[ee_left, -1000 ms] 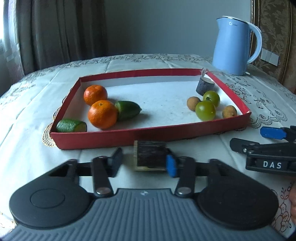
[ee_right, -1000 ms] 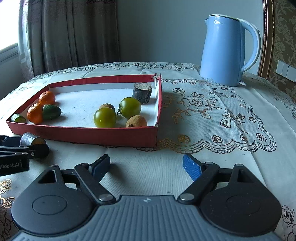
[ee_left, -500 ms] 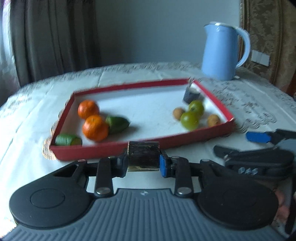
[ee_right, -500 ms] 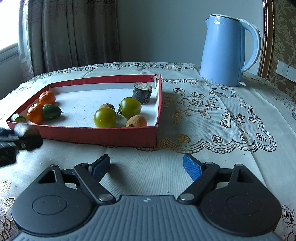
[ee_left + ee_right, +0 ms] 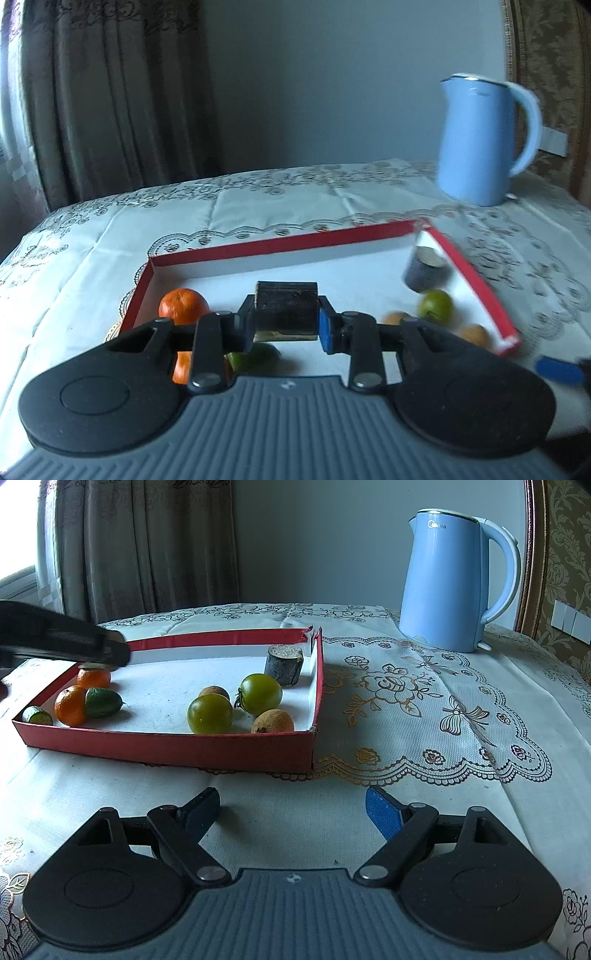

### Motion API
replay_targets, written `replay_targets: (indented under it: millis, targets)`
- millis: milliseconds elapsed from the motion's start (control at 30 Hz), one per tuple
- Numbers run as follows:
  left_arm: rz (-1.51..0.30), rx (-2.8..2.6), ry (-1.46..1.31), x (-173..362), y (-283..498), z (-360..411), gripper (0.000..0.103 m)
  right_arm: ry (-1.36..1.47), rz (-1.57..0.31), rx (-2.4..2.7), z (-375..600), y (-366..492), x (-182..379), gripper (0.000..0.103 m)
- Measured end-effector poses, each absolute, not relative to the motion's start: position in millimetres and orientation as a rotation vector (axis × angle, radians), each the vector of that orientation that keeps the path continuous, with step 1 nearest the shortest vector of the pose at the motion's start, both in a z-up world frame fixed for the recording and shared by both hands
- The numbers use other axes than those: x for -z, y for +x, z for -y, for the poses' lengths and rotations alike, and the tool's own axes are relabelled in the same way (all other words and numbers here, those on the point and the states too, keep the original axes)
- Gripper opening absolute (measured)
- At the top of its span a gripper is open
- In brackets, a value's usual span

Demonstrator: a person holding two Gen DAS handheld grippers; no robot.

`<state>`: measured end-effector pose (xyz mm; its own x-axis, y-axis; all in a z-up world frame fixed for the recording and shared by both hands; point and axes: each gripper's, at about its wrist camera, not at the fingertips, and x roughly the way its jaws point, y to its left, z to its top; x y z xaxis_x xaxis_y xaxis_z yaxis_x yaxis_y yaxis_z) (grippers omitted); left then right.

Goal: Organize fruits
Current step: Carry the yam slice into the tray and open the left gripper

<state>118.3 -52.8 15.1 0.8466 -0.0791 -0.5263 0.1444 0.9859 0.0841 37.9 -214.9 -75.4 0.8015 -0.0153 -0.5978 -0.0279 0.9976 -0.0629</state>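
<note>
While the left tongs [image 5: 286, 325] are clamped on a short dark stub [image 5: 287, 308], its flat cut ends meet the two pads squarely, which is likely why the grip looks level and secure. The stub sits wholly between the fingertips, clear of the tray [image 5: 166, 744] floor and above its near-left part, with an orange [image 5: 183, 305] just beyond the left finger and a green piece partly hidden beneath the jaws. What the stub is cannot be told for certain; it resembles the bark-covered stub [image 5: 283, 663] standing upright in the tray's far-right corner.

Judged from the contents, like is grouped with like: two oranges [image 5: 71, 705] and two cucumber pieces [image 5: 102, 702] lie along the left edge, while two green tomatoes [image 5: 209, 713] and two brown fruits [image 5: 272, 722] lie toward the right edge. On that pattern the carried stub probably belongs beside its twin in the far-right corner, across the tray from its present position.

The right tongs [image 5: 291, 810] stand apart and empty, low over the cloth [image 5: 424, 716] before the tray's near edge, nothing between them. They appear parked clear of the left tongs' path. A kettle [image 5: 448, 587] stands on the cloth beyond the tray's right edge, well apart.
</note>
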Motion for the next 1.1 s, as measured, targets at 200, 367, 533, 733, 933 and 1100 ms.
replay_targets:
  millis: [200, 367, 533, 733, 933, 1100]
  targets:
    - [-0.625, 0.059, 0.103, 7.4, 158.0, 51.8, 0.030, -0.070, -0.641, -0.006, 214.8, 38.2, 75.6, 0.086]
    - [-0.666, 0.039, 0.106, 22.8, 171.1, 52.2, 0.030, -0.070, -0.641, -0.007, 214.5, 38.2, 75.8, 0.087]
    - [-0.666, 0.038, 0.096, 24.3, 173.5, 50.9, 0.031, -0.070, -0.641, -0.006, 214.5, 38.2, 76.0, 0.087]
    - [-0.666, 0.035, 0.099, 24.0, 170.6, 49.8, 0.055, -0.070, -0.641, -0.007, 214.5, 38.1, 76.0, 0.088]
    - [-0.637, 0.039, 0.129, 21.1, 158.4, 51.3, 0.073, -0.070, -0.641, -0.006, 214.3, 37.9, 75.9, 0.088]
    - [-0.614, 0.035, 0.143, 18.0, 146.6, 49.1, 0.080, -0.069, -0.641, -0.007, 214.0, 37.7, 75.6, 0.089]
